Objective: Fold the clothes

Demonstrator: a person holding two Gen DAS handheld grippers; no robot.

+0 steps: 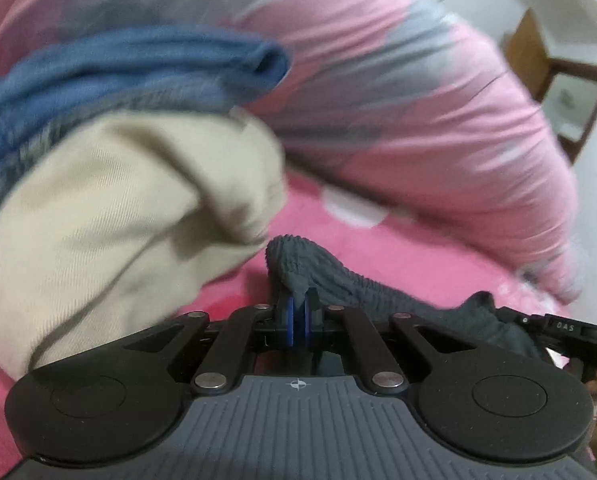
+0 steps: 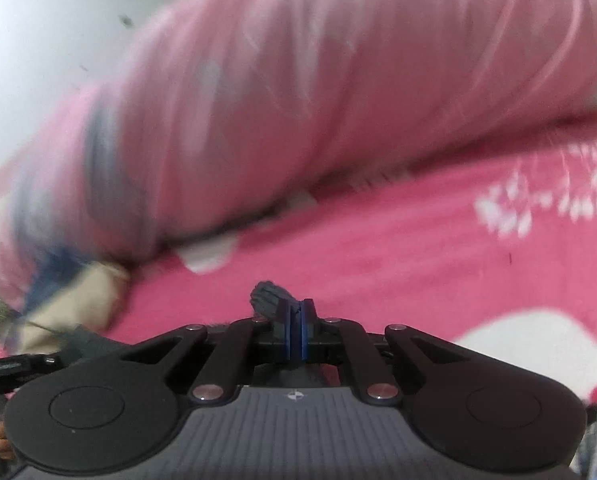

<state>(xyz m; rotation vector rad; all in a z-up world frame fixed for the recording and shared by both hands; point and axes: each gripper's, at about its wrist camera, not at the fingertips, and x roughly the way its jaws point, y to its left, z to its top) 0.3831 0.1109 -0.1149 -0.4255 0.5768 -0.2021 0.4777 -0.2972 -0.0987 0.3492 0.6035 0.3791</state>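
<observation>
Grey ribbed cloth (image 1: 338,280) is the thing in hand, and both ends of it are pinched; the left hand-held gripper (image 1: 298,312) has its blue pads shut on one bunched edge, and the right hand-held gripper (image 2: 297,316) has its pads shut on another small tuft of the cloth (image 2: 268,298); neither has any gap showing between the pads. In the left view the cloth runs from the pads away to the right, low over the pink bed (image 1: 418,264), towards the other tool at the frame's right edge; in the right view a strip of it shows at the lower left, by the left tool; so its long axis lies across, from one hand to the other, and each hand is at its own end, neither nearer than the other. It seems slack rather than taut between them, though blur makes that hard to tell. Beside the left hand lie a beige garment (image 1: 118,208) and a blue one (image 1: 138,68), near but apart from the cloth; a pink quilt (image 2: 318,80) is heaped behind. Any fold, I judge, turns on moving both ends together, square to that line.
</observation>
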